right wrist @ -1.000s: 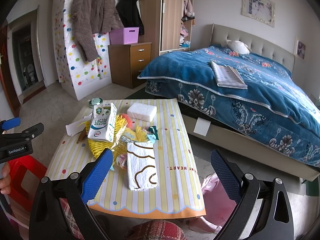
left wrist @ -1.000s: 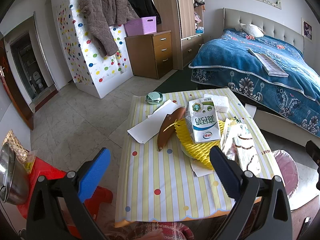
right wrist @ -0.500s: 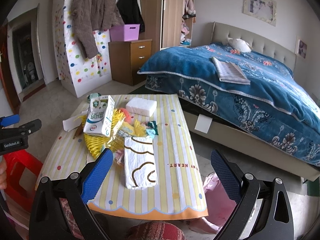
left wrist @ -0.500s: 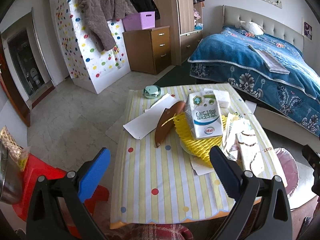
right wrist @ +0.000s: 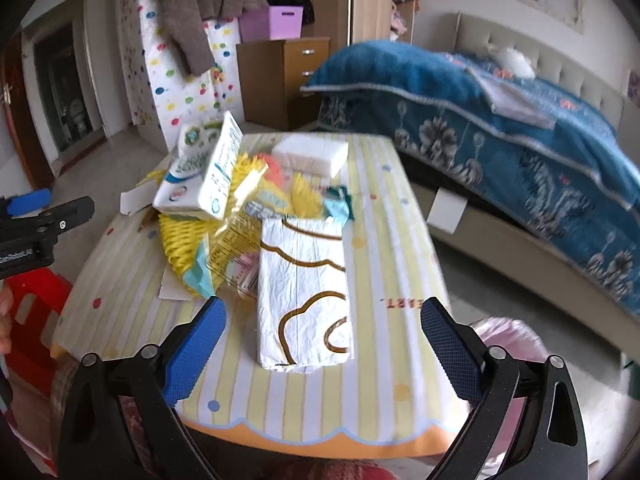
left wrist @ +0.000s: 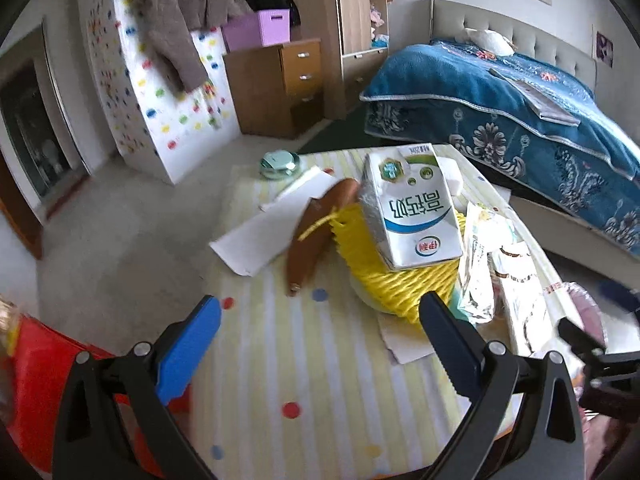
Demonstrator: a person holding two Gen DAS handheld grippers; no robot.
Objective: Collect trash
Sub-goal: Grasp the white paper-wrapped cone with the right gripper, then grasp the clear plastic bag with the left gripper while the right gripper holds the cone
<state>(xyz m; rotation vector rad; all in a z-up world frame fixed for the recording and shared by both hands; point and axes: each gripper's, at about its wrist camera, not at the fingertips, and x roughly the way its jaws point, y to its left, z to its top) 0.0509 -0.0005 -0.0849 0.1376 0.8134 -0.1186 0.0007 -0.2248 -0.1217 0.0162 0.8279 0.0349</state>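
Observation:
Trash lies piled on a striped, dotted table [left wrist: 304, 360]. A white milk carton [left wrist: 412, 216] rests on yellow foam netting [left wrist: 396, 280], with a brown banana-shaped peel [left wrist: 316, 232] and white paper [left wrist: 264, 236] to its left. A white wrapper with gold lines [right wrist: 304, 284] lies at the table's near middle in the right wrist view, where the carton [right wrist: 200, 180] and netting [right wrist: 180, 248] also show. My left gripper [left wrist: 320, 348] is open and empty above the near table. My right gripper [right wrist: 320, 352] is open and empty just before the white wrapper.
A white tissue pack [right wrist: 310, 156] and a round green tin [left wrist: 278, 164] sit at the table's far end. A pink bag [right wrist: 508, 344] lies on the floor right of the table, a red stool [left wrist: 36, 368] to the left. A blue bed [right wrist: 500, 120] stands right.
Both grippers have moved forward and lower toward the table; the trash pile looms larger. Both stay open and empty. The frames now show motion blur.

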